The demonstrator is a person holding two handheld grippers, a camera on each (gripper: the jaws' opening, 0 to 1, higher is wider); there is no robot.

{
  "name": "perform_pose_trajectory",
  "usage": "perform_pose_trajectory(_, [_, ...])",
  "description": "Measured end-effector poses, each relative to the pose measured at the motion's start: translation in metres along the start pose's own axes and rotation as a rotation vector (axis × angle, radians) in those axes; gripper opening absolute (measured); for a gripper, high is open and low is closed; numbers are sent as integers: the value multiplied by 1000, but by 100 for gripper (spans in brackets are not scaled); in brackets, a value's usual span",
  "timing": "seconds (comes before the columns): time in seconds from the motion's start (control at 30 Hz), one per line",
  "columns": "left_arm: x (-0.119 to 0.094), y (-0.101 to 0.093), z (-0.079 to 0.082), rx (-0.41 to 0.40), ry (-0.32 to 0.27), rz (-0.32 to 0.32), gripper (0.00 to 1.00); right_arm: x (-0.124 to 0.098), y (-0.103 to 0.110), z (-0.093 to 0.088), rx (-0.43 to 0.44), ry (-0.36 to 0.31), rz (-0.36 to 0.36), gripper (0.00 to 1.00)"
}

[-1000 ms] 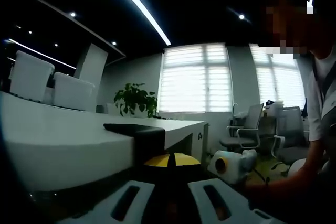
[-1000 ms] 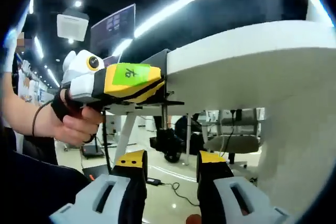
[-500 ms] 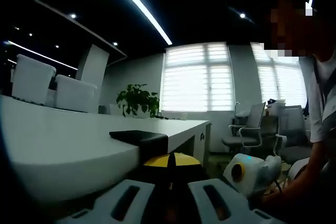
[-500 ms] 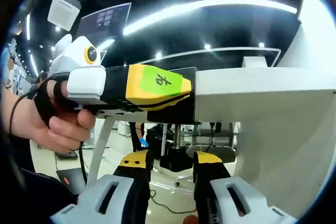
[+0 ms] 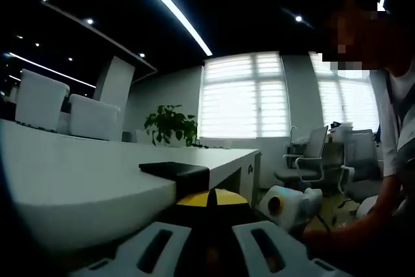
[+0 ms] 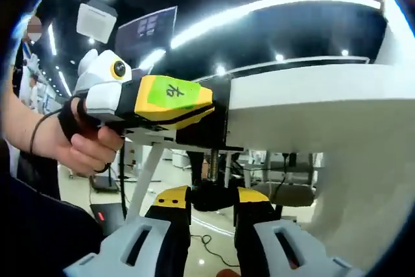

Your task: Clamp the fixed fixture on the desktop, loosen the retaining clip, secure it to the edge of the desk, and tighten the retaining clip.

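A black clamp fixture [image 6: 209, 126] sits on the edge of the white desk [image 6: 311, 105], and its flat top plate [image 5: 174, 170] lies on the desktop [image 5: 78, 180]. My left gripper [image 6: 207, 111], yellow-bodied and held by a hand [image 6: 87, 150], is shut on the fixture's side; its own yellow jaw tips [image 5: 211, 198] meet just behind the plate. Under the desk a threaded screw [image 6: 213, 162] ends in a black knob [image 6: 212, 194]. My right gripper [image 6: 212, 204] is shut on that knob, one yellow-tipped jaw on each side. The right gripper [image 5: 285, 204] also shows low beside the desk edge.
A person [image 5: 395, 128] stands close at the right. Beyond the desk are a potted plant [image 5: 170, 123], white boxes [image 5: 45, 98], office chairs [image 5: 308, 157] and bright windows. Below the desk I see a slanted desk leg [image 6: 146, 173], cables on the floor and more chairs.
The right gripper has come up closer under the desk and its jaws have narrowed onto the knob. In the left gripper view the right gripper shifted slightly left; the clamp stays put.
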State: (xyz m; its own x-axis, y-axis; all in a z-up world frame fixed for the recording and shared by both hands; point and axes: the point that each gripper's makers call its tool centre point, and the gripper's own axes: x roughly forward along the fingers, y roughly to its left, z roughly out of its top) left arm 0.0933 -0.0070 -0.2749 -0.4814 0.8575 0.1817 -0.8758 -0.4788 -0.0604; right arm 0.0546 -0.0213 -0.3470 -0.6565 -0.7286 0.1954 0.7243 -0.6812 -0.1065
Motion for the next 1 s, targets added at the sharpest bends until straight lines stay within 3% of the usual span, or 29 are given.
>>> perform_pose_trajectory(0.07, [0, 0, 0, -3, 0, -1, 1, 0, 0, 1, 29, 1, 55, 24])
perform_pose_trajectory(0.17, [-1, 1, -1, -1, 4, -2, 1, 0, -1, 0, 27, -5, 59, 24])
perform_pose_trajectory(0.27, [-1, 1, -1, -3, 9, -1, 1, -5, -2, -1, 28, -9, -14, 25])
perform_pose_trajectory(0.4, [-1, 1, -2, 1, 16, 5, 1, -21, 3, -3, 72, -39, -85, 39])
perform_pose_trajectory(0.5, [-1, 1, -1, -2, 8, 8, 1, -28, 8, -4, 69, -29, -121, 38])
perform_pose_trajectory(0.6, [-1, 1, -1, -1, 9, 11, 1, -23, 14, -6, -40, 23, -118, 37])
perform_pose_trajectory(0.73, [-1, 1, -2, 6, 19, 11, 1, -15, 18, -3, -16, 14, -145, 36])
perform_pose_trajectory(0.87, [-1, 1, -2, 8, 22, 10, 1, -12, 4, 5, -19, -17, -270, 24])
perform_pose_trajectory(1.0, [-1, 0, -2, 17, 24, 14, 1, -10, 3, 6, 9, -11, -274, 23])
